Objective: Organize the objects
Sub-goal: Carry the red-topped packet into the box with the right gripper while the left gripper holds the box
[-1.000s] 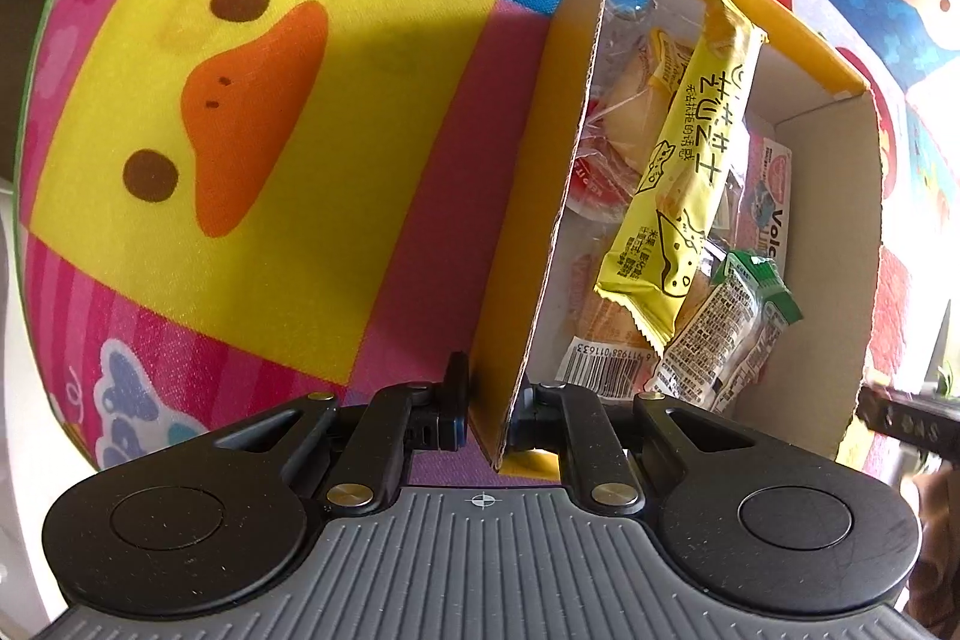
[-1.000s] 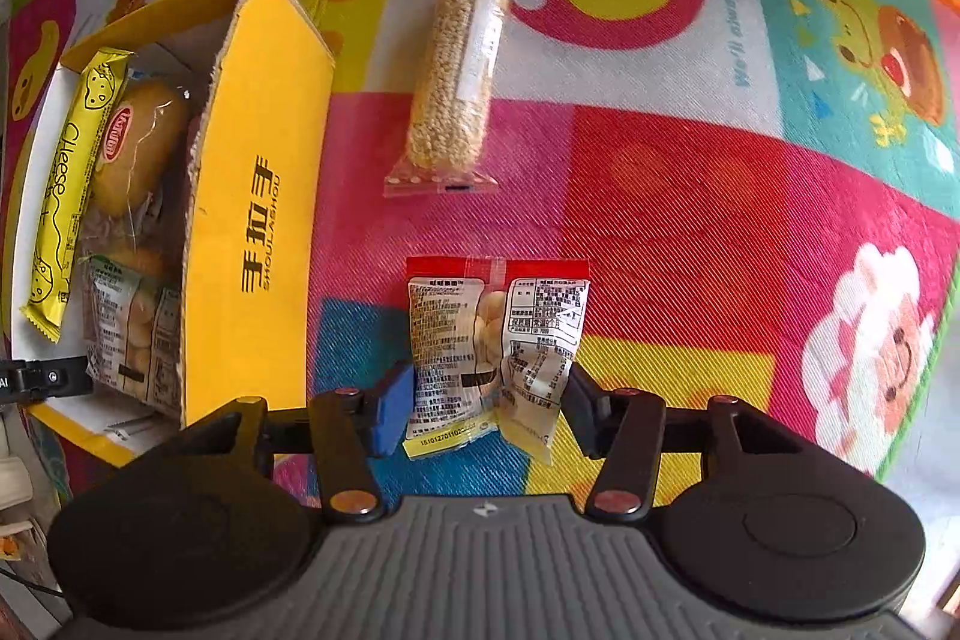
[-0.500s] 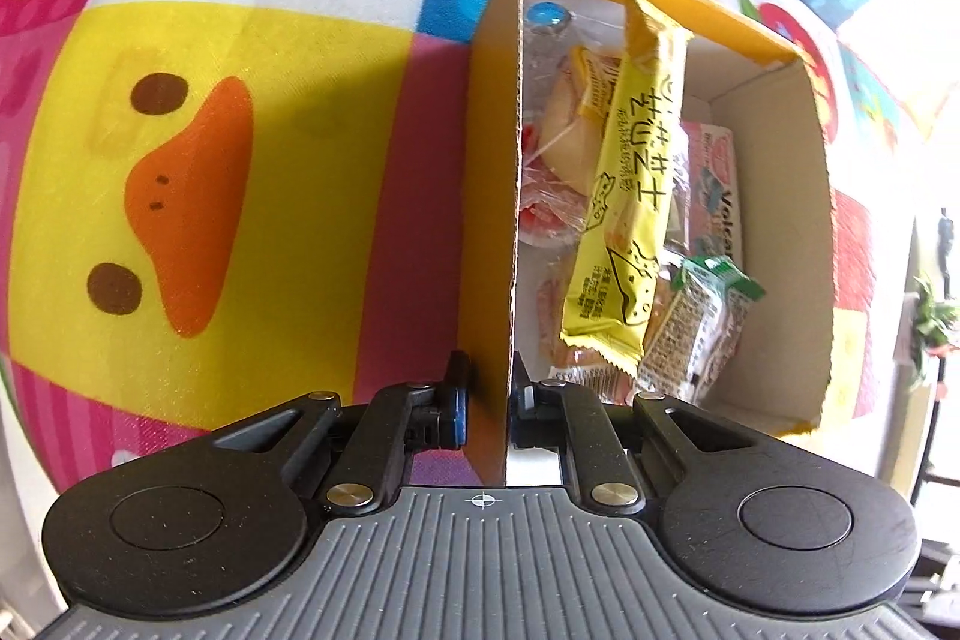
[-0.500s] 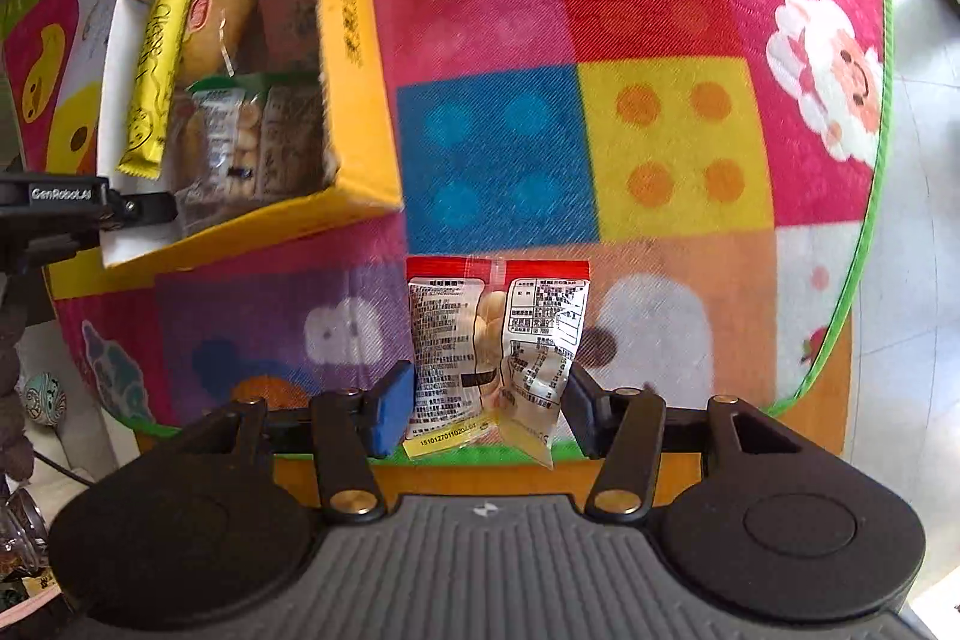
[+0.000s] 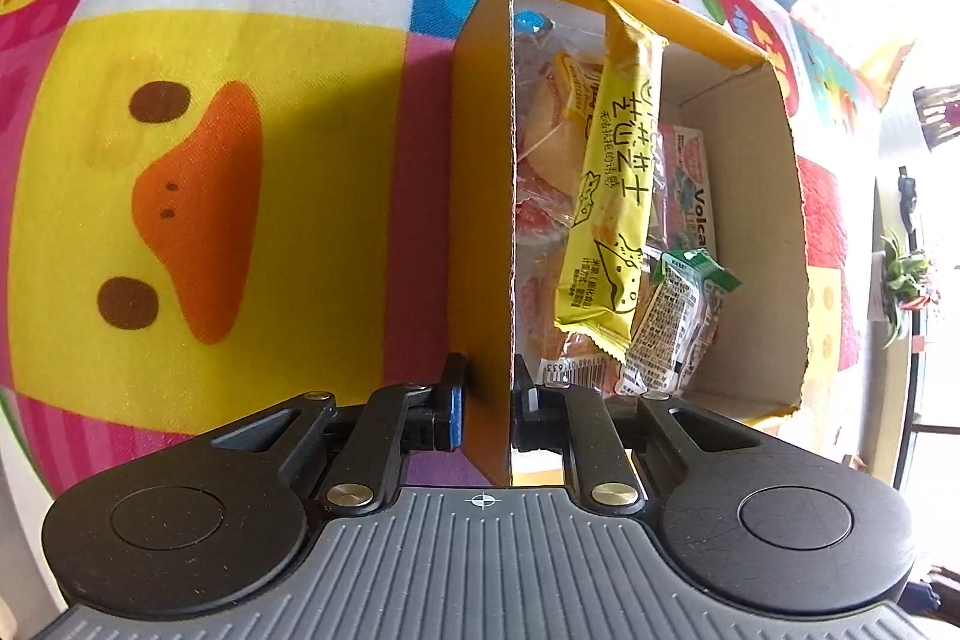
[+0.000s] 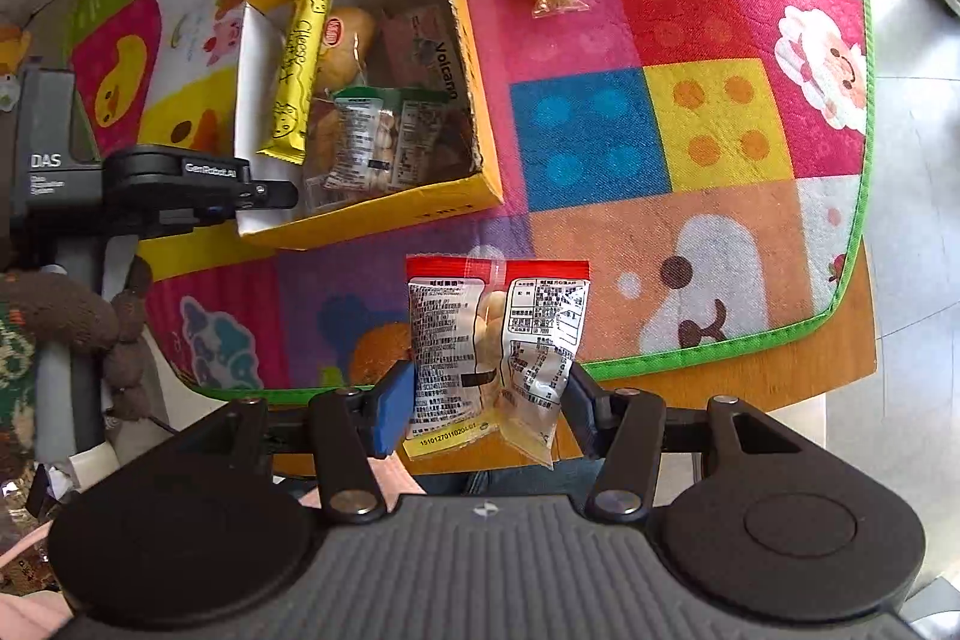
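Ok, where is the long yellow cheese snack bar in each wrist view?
Left wrist: the yellow snack bar stands centre-right, leaning inside the box.
Right wrist: the bar lies upper left, along the box's left side.
Shared landmark: the green-topped packet beside its lower end.

Left gripper (image 5: 485,403) clamped on near wall of yellow cardboard box (image 5: 480,220), one finger outside, one inside. Box open-topped, sitting on colourful cartoon play mat (image 5: 198,160) beside big duck face print. Inside: long yellow cheese snack packet (image 5: 618,196) lying on top, green-edged clear packet (image 5: 678,328) next to it, wrapped bread rolls (image 5: 552,112) underneath, pink "Volca…" pack (image 5: 696,196) against far side.
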A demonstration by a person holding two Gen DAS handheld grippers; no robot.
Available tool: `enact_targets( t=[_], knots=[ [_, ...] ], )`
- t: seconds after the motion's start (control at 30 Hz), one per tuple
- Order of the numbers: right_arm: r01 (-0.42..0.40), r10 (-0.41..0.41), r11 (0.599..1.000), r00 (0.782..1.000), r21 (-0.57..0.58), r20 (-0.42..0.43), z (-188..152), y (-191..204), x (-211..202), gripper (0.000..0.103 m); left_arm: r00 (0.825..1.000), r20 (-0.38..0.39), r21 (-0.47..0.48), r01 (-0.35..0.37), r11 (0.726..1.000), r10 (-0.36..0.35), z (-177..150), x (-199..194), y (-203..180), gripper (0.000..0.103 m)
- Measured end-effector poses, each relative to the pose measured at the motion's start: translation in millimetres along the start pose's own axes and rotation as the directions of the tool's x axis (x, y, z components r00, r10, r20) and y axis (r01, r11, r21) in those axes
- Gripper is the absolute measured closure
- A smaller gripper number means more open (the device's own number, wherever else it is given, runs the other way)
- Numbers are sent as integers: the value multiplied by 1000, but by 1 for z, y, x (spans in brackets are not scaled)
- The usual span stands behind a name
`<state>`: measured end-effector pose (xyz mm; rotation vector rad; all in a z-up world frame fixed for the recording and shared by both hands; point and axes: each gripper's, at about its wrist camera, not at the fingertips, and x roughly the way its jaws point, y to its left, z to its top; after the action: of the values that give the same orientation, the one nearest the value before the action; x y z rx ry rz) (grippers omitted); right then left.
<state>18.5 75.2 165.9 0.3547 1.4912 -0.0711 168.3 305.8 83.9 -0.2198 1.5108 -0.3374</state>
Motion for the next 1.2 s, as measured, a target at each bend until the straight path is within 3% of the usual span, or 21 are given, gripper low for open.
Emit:
enact_targets(
  t=[0.27, 0.57, 0.87, 1.07, 1.17, 1.2],
  knots=[
    [-12, 12, 998, 1000, -66, 7, -2, 35, -13, 51, 998, 21, -77, 63, 995, -62, 6, 3, 11, 84],
    [-5, 12, 996, 997, -92, 82, 19, 55, -48, 51, 994, 49, -112, 104, 988, -99, 9, 4, 16, 81],
    [14, 3, 987, 995, -157, 103, 60, 70, -51, 51, 994, 52, -160, 100, 982, -93, 0, -1, 22, 81],
    [67, -17, 977, 971, -203, 238, 108, 89, -48, 50, 994, 72, -191, 97, 977, -85, 0, 2, 19, 80],
    [30, 28, 975, 966, -221, 256, 121, 89, -48, 36, 993, 76, -207, 99, 973, -85, -2, 3, 21, 80],
    [9, 49, 975, 967, -223, 251, 122, 86, -46, 36, 994, 75, -210, 96, 973, -82, -3, 2, 20, 80]
  ],
)
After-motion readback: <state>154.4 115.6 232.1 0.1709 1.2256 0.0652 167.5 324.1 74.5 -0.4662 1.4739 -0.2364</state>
